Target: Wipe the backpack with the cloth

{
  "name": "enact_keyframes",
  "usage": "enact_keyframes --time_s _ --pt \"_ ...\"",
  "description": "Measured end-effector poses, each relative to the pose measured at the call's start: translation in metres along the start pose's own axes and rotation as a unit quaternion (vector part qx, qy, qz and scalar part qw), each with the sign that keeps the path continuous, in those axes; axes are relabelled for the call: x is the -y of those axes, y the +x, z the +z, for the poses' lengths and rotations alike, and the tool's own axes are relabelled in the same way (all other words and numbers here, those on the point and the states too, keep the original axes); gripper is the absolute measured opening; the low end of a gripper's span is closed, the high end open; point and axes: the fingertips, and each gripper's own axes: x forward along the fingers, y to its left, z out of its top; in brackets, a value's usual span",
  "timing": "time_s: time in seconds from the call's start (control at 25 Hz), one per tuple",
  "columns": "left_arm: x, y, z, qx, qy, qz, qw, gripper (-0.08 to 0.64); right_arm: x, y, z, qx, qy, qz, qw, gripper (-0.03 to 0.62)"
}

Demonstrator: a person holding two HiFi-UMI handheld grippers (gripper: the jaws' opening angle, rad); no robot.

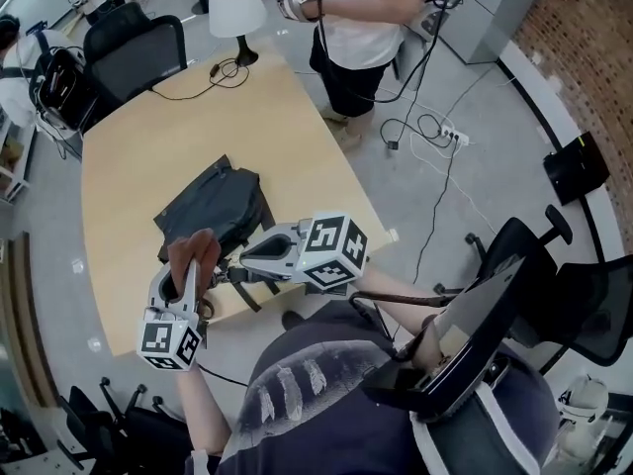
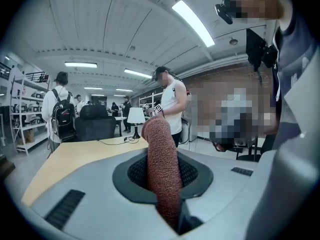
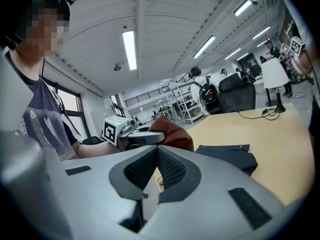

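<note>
A dark backpack [image 1: 211,206] lies flat on the wooden table [image 1: 129,156], near its front edge. My left gripper [image 1: 195,275] hovers at the backpack's near side, shut on a reddish-brown cloth [image 1: 192,250] that stands up out of its jaws. In the left gripper view the cloth [image 2: 162,164] is pinched between both pads. Just right of it, my right gripper [image 1: 247,258] points left toward the cloth, its jaws closed on nothing. The right gripper view shows its shut tips [image 3: 157,150], with the cloth [image 3: 175,135], the left gripper [image 3: 134,137] and the backpack [image 3: 230,156] beyond.
A white table lamp [image 1: 237,13] and its cable stand at the table's far end. A person [image 1: 361,23] stands beyond the far right corner. Office chairs [image 1: 138,52] sit at the far left, another chair [image 1: 524,295] at my right. Cables [image 1: 425,127] trail on the floor.
</note>
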Motion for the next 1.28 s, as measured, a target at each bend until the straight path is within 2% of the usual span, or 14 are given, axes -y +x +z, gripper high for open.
enact_keyframes --time_s 0.2,0.4,0.64,0.84,1.04,1.28 --pt "0.055 0.007 0.019 0.009 0.011 0.004 0.9999 0.067 -0.003 -0.052 -0.01 0.017 0.008 0.011 1.0 0.005" --pt "0.12 0.014 0.005 -0.011 0.003 0.008 0.9999 0.067 -0.007 -0.1 -0.04 0.003 0.012 0.02 1.0 0.005" --pt "0.181 0.008 -0.009 -0.031 -0.006 0.032 0.999 0.067 -0.022 -0.138 -0.078 -0.015 0.04 0.057 0.997 0.005" --pt "0.186 -0.028 0.003 -0.016 -0.009 0.049 0.9986 0.067 -0.048 -0.128 -0.075 -0.016 0.05 0.08 0.995 0.005" --pt "0.193 -0.062 0.005 -0.003 0.004 0.053 0.9986 0.067 -0.081 -0.115 -0.07 -0.012 0.041 0.078 0.996 0.005" --pt "0.212 -0.117 -0.007 0.015 -0.017 0.043 0.9988 0.067 -0.141 -0.1 -0.082 -0.019 0.021 0.078 0.997 0.005"
